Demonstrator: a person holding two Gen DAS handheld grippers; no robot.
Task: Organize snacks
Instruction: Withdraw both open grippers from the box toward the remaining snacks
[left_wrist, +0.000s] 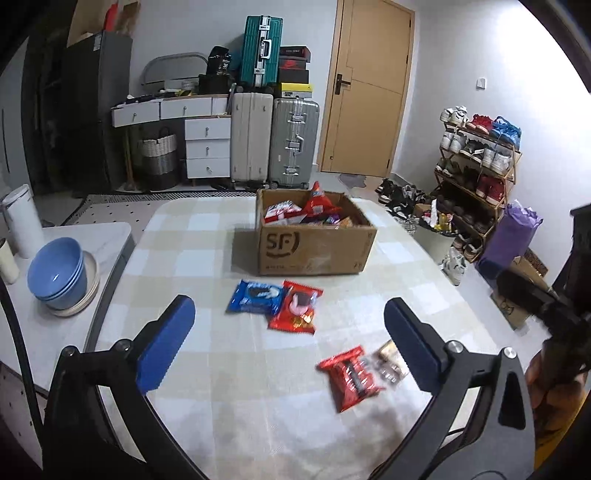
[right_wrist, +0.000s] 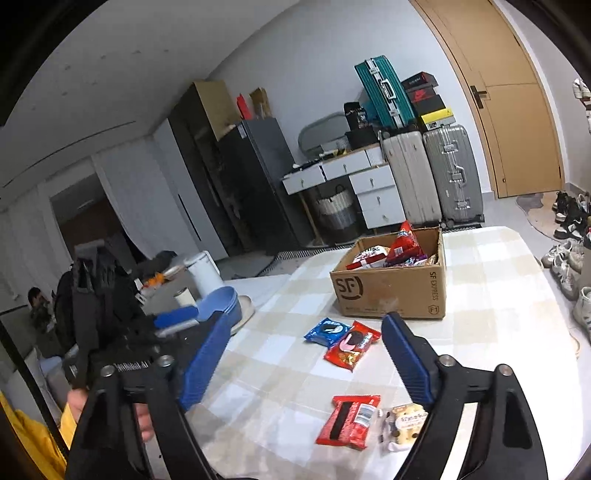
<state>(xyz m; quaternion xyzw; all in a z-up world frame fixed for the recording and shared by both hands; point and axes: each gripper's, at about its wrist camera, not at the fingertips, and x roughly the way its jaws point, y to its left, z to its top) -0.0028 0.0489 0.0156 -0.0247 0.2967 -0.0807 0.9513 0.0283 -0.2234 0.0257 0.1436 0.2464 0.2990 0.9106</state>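
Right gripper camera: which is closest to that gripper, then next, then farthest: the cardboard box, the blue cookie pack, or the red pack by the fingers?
From the right gripper:
1. Red pack, nearest, low between the fingers.
2. Blue cookie pack, mid-table.
3. Cardboard box, farthest, behind it.

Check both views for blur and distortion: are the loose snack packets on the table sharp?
Left wrist view: the red packet nearest the camera is motion-smeared, while the cardboard box is sharp. Right wrist view: that red packet is crisp. Both views show fisheye bending and dark corners.
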